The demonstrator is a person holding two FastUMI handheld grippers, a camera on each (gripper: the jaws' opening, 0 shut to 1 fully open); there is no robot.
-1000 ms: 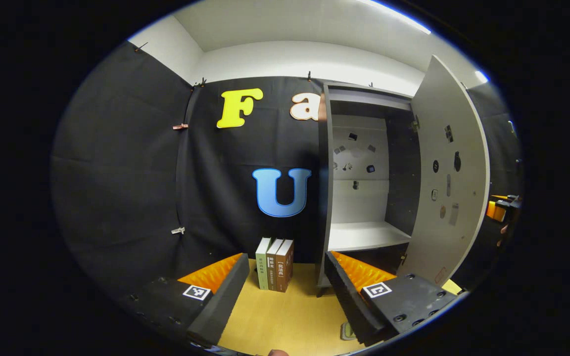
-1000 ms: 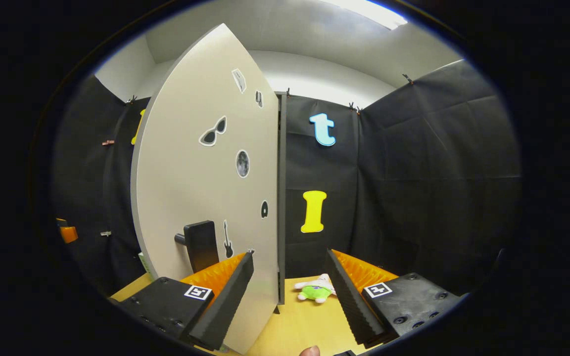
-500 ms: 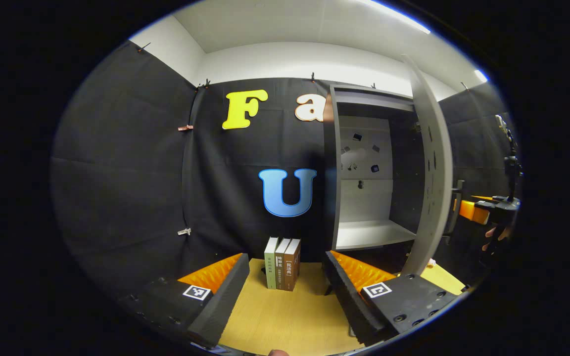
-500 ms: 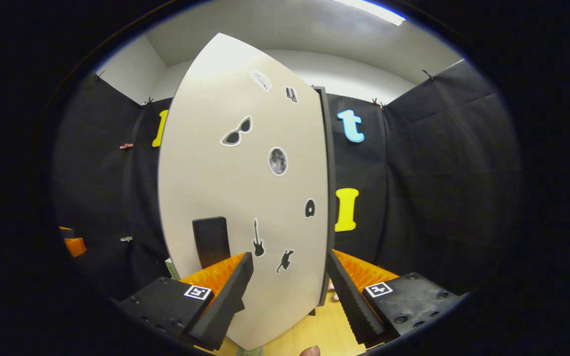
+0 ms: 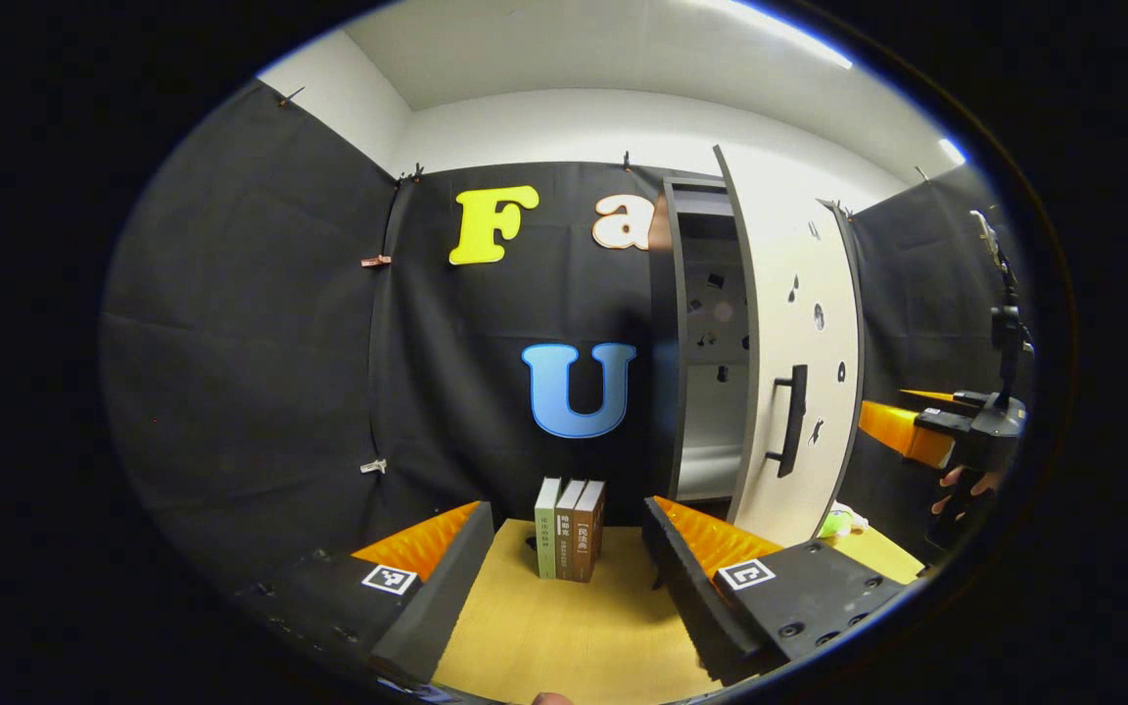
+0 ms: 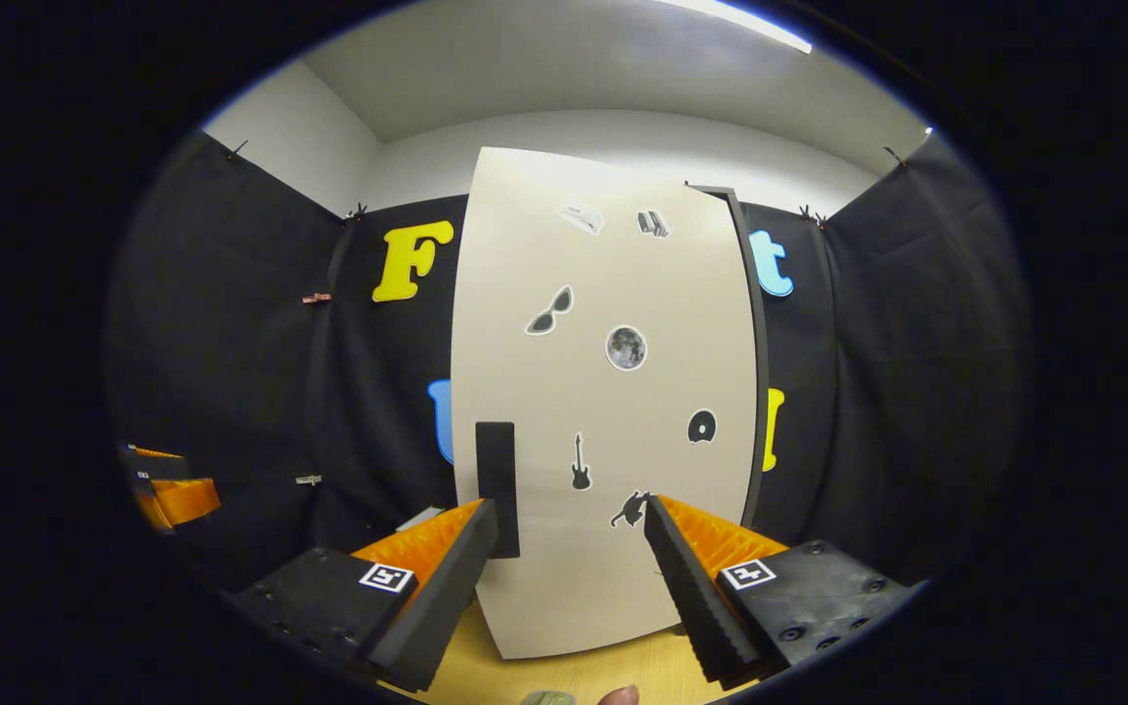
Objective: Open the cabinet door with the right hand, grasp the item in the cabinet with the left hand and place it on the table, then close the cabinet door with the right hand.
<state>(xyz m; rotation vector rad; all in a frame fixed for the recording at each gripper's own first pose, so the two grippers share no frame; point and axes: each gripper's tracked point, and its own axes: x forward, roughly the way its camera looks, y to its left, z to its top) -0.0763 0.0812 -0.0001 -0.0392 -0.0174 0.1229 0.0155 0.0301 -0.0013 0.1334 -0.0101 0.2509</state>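
The dark grey cabinet (image 5: 667, 343) stands at the back of the table with its pale, sticker-covered door (image 5: 804, 323) ajar by a narrow gap. A black handle (image 5: 794, 421) is on the door. A green and white plush toy (image 5: 833, 524) lies on the table beside the cabinet. In the right gripper view the door (image 6: 603, 392) faces me close up, and my right gripper (image 6: 569, 568) is open in front of its lower part, beside the handle (image 6: 497, 490). Whether it touches the door I cannot tell. My left gripper (image 5: 564, 578) hangs open over the table, holding nothing.
Three books (image 5: 572, 529) stand upright on the yellow wooden table (image 5: 544, 627) left of the cabinet. A hand holds the right gripper (image 5: 926, 441) at the far right of the left gripper view. The left gripper (image 6: 167, 494) appears at the left edge of the right gripper view.
The door has swung from wide open to nearly shut, with the right gripper following it toward the cabinet. The left gripper has stayed open and drifted slightly.
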